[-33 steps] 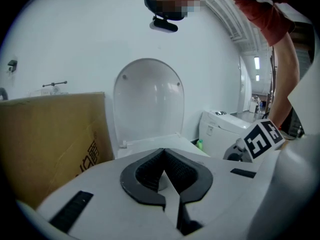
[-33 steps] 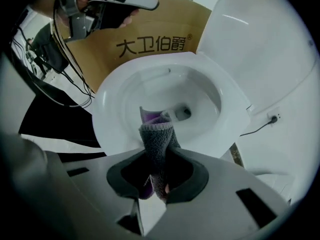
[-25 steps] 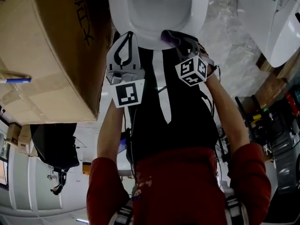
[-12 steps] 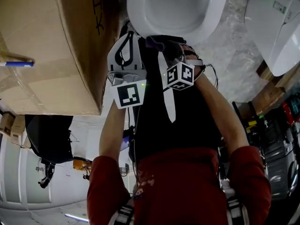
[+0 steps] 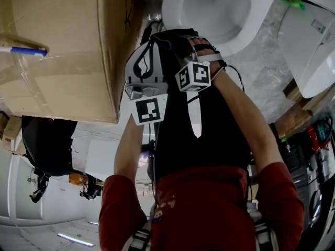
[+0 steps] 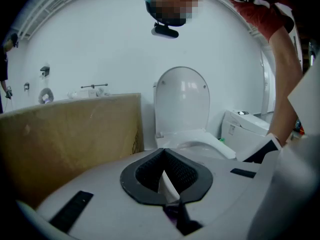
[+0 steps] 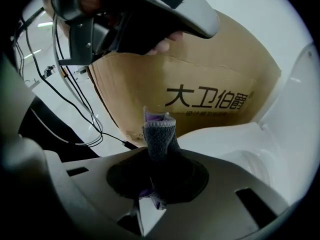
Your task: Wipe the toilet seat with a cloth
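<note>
A: State of the left gripper (image 6: 163,153)?
B: Jaws pressed together, nothing between them. It points at the toilet (image 6: 182,109), which has its lid up.
A: And the right gripper (image 7: 159,156)?
B: Clamped on the cloth (image 7: 160,131). The cloth is grey-purple and bunched, sticking up past the tips.
A: Where is that relative to the seat (image 5: 174,9)?
B: In the head view both grippers are close together, just beside the seat's front edge, with the cardboard box (image 5: 57,51) alongside. Can't tell whether the cloth touches the seat.
</note>
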Demonstrator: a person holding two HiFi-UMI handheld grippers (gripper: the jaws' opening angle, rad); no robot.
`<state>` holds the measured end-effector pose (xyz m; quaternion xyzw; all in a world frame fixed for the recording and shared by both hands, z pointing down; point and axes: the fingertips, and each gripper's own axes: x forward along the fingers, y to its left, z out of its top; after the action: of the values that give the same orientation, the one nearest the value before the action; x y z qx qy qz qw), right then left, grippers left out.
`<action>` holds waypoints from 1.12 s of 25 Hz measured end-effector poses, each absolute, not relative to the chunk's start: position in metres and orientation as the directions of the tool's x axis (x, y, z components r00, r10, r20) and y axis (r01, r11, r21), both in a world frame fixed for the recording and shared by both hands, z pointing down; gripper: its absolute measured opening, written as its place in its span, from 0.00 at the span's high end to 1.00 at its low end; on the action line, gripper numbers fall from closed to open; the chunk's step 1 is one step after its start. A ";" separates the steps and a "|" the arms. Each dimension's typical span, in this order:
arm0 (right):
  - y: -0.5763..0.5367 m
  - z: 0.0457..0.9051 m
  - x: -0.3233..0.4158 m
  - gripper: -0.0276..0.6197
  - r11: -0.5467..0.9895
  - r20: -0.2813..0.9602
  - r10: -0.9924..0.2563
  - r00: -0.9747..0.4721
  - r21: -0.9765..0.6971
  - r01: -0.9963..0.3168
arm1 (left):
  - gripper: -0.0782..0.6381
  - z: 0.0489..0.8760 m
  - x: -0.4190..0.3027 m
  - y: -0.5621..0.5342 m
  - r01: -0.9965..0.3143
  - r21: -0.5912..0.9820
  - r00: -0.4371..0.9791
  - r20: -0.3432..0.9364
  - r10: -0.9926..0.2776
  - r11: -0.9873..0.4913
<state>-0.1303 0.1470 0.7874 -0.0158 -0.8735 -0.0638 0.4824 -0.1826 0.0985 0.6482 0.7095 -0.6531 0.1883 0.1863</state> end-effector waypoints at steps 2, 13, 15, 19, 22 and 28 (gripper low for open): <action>0.136 0.786 -0.140 0.86 0.986 0.825 -0.032 -0.564 0.117 0.116 | 0.87 0.647 -0.186 0.101 -0.998 0.015 0.063 0.510 -0.858 -0.064; 0.027 0.782 -0.184 0.86 0.972 0.758 -0.162 -0.632 0.233 0.030 | 0.87 0.652 -0.189 0.105 -0.995 -0.019 0.068 0.548 -0.833 -0.094; 0.002 0.780 -0.188 0.86 0.967 0.755 -0.199 -0.624 0.255 0.000 | 0.87 0.653 -0.187 0.103 -0.995 -0.018 0.072 0.552 -0.831 -0.098; -0.049 0.779 -0.190 0.86 0.951 0.742 -0.269 -0.615 0.306 -0.046 | 0.87 0.652 -0.183 0.097 -0.994 -0.012 0.086 0.554 -0.828 -0.112; -0.084 0.775 -0.184 0.86 0.937 0.733 -0.318 -0.602 0.338 -0.084 | 0.87 0.651 -0.177 0.091 -0.990 -0.021 0.103 0.555 -0.825 -0.138; -0.145 0.766 -0.151 0.86 0.894 0.710 -0.447 -0.544 0.379 -0.239 | 0.87 0.648 -0.166 0.077 -0.989 -0.013 0.117 0.544 -0.831 -0.148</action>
<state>-0.1508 -0.1451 0.7656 0.1969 -0.8705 -0.1195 0.4349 -0.1660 0.0767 0.6481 0.7254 -0.6271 0.2193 0.1805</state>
